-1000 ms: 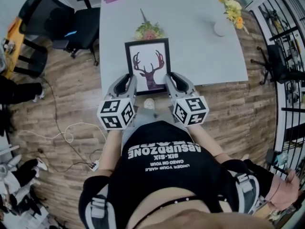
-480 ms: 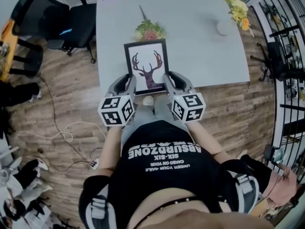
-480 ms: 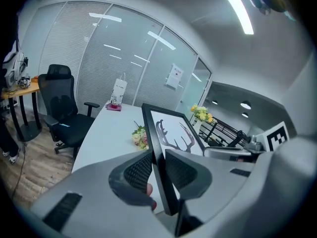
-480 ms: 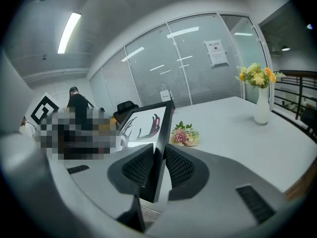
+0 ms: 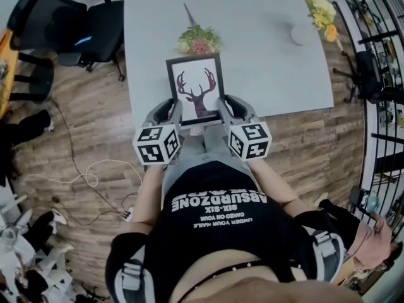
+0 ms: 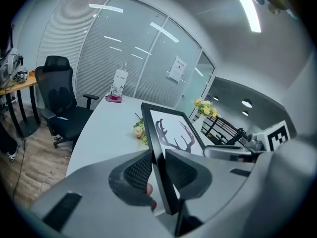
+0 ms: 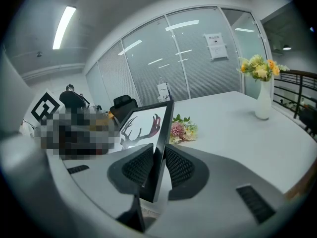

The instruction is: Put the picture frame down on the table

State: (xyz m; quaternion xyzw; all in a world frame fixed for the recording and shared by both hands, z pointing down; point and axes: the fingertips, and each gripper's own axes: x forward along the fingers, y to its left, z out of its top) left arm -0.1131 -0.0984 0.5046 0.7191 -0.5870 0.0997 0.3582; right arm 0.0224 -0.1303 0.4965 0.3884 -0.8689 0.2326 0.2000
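Grips the picture frame (image 5: 197, 88) from both sides. Clamps the left gripper (image 5: 169, 108) on the frame's black left rail, ribbed pads pressed flat to front and back of it. Clamps the right gripper (image 5: 227, 106) on the right rail the same way, at about the same height. Leaves no gap at either pair of jaws, judging from the left gripper view and the right gripper view.

Holds the deer print face up toward the head camera, top edge tilted away over the near end of the grey table (image 5: 271, 62), lower edge about at the table's near rim. Cannot tell from any view whether that lower edge touches the tabletop.

Shows little change over the last second: same two-sided clamp, same tilt, only a slightly wider gap between the frame's top edge and the flower bunch (image 5: 199, 41) beyond it. Suggests the frame is not yet set down and the lowering is only starting, if at all.

Further out: a white vase (image 5: 302, 35) of yellow flowers well apart on the far right of the table, a black office chair (image 5: 95, 33) beside its left edge.
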